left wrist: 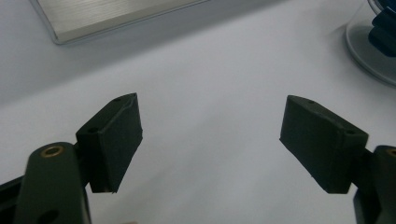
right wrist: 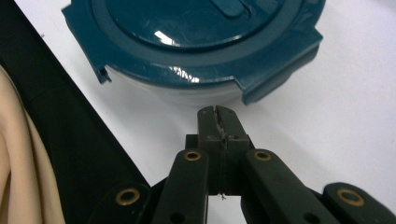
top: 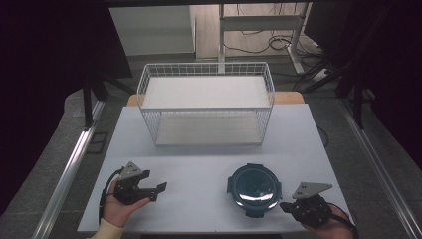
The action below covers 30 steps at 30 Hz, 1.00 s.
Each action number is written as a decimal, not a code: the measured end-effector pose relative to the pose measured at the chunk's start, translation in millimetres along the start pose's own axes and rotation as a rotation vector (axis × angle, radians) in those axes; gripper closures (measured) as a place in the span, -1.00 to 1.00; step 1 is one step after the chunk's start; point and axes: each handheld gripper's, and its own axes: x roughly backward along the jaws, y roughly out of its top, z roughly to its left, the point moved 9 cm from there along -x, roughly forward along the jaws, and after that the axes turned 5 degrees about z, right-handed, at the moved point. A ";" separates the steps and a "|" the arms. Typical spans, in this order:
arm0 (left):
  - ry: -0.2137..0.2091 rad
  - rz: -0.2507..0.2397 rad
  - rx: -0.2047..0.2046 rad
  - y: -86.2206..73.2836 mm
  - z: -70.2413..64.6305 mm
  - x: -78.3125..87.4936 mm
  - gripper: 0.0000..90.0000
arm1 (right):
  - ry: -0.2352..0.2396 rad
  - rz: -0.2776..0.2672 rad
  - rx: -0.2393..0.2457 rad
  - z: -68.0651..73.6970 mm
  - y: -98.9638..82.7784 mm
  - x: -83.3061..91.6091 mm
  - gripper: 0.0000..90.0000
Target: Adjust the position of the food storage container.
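From the high view, you hold your left gripper [top: 160, 190] low over the near left of the pale grey bench [top: 199, 164], its jaws pointing right. Your right gripper [top: 283, 205] sits at the near right corner, its tip just beside the round dark teal lidded container [top: 254, 188], which rests on the bench near the front edge, right of centre. A white wire basket [top: 206, 103] with a flat pale floor stands at the far middle of the bench, well apart from both grippers.

In the left gripper view, your jaws stand wide apart with nothing but bare bench between them. The silvery corner of the basket floor [left wrist: 107, 16] lies at the top left, and the container's clear base [left wrist: 373, 51] shows at the top right.

In the right gripper view, your jaws are pressed together, empty, their tip just short of the container's teal lid [right wrist: 196, 42] and its side latch tab [right wrist: 275, 74]. A beige sleeve [right wrist: 18, 168] shows at the left edge.
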 end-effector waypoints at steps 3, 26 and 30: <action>0.003 0.002 0.001 -0.2 0.7 -0.9 -0.55 | -0.012 -0.010 0.004 1.7 3.4 -2.0 1.00; -0.005 -0.002 0.009 4.7 -2.8 -5.3 -0.56 | -0.098 0.022 0.053 -4.2 18.6 -20.0 1.00; -0.008 -0.008 0.014 6.2 -2.1 -5.7 -0.56 | -0.094 0.022 0.068 -1.7 27.5 -26.2 1.00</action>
